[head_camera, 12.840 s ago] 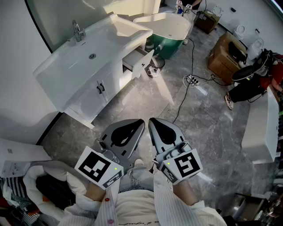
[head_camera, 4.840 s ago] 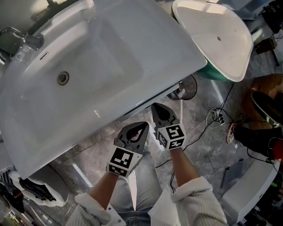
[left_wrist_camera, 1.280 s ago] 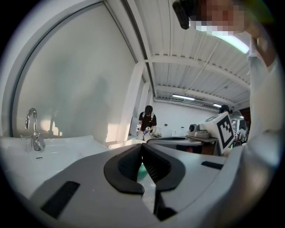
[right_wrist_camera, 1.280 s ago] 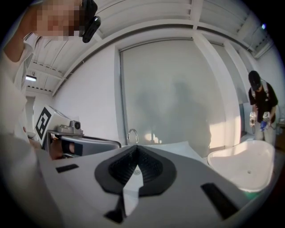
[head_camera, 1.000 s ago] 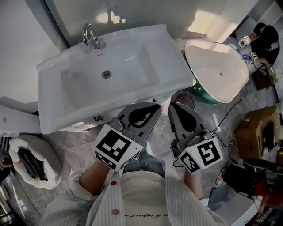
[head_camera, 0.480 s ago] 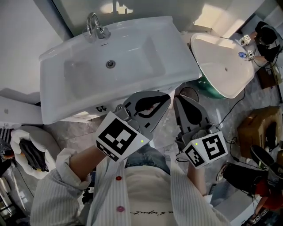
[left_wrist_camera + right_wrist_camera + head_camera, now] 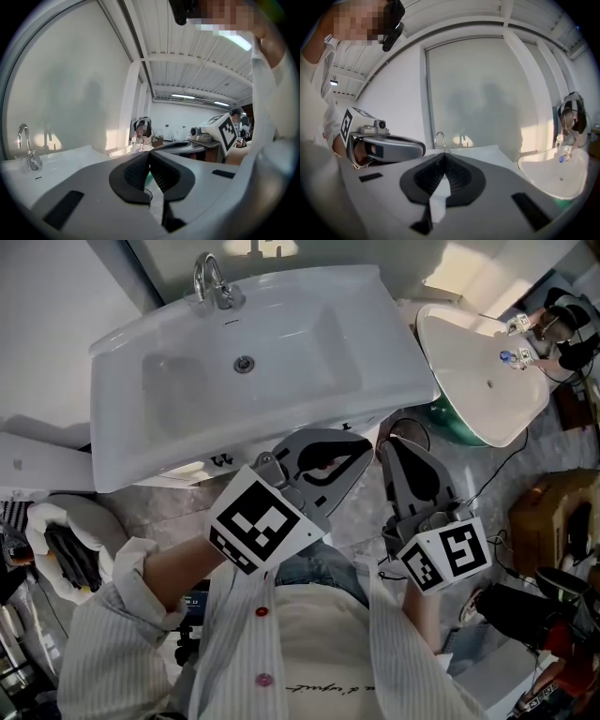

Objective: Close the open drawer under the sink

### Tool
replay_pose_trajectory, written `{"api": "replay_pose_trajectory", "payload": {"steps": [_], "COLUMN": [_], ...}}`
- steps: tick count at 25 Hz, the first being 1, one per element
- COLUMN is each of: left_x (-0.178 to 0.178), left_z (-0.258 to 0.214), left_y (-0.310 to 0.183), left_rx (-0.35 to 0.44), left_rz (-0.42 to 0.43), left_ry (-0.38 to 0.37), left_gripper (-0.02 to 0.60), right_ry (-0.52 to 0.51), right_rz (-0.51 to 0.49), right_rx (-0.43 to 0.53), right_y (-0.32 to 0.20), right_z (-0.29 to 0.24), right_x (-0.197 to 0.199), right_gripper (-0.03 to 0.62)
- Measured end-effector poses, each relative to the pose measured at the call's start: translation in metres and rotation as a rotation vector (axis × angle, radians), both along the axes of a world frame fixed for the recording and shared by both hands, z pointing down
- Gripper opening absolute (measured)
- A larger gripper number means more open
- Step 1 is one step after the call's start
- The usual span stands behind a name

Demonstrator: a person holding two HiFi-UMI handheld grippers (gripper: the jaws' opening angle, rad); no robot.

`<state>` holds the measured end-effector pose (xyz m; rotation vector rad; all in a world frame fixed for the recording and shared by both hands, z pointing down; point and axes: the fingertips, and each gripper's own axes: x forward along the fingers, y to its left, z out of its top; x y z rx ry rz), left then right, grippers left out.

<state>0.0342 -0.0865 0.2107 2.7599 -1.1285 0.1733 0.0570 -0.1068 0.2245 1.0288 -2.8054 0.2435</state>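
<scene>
Jaws touch on left gripper [image 7: 359,443] and right gripper [image 7: 391,448], near sink [image 7: 309,296].

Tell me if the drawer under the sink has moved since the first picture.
Yes, inward. The drawer jutted past the sink's front edge then; now nothing shows beyond that edge.

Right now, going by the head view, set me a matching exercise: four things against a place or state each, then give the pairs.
1. faucet
2. bathtub
3. cardboard box
4. left gripper

A. right edge, brown
B. jaws together, nothing held
C. at the back rim of the sink
D. top right, green outside

Pairs: 1-C, 2-D, 3-A, 4-B
</scene>
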Motion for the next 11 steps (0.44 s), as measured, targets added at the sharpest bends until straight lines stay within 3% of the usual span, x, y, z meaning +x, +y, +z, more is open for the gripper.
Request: {"api": "replay_pose_trajectory", "payload": {"steps": [11], "left_x": [0.0012], "left_z": [0.0067], "left_y": [-0.0085], "left_rx": [-0.008], "left_rz": [0.006], "left_ry": [-0.008], "left_gripper": [0.015], "right_ry": [0.003], "right_rz": [0.004], "right_rx": [-0.006], "right_y": [-0.0072], "right_z": [0.0035], "right_x": [0.001], "right_gripper": [0.009]}}
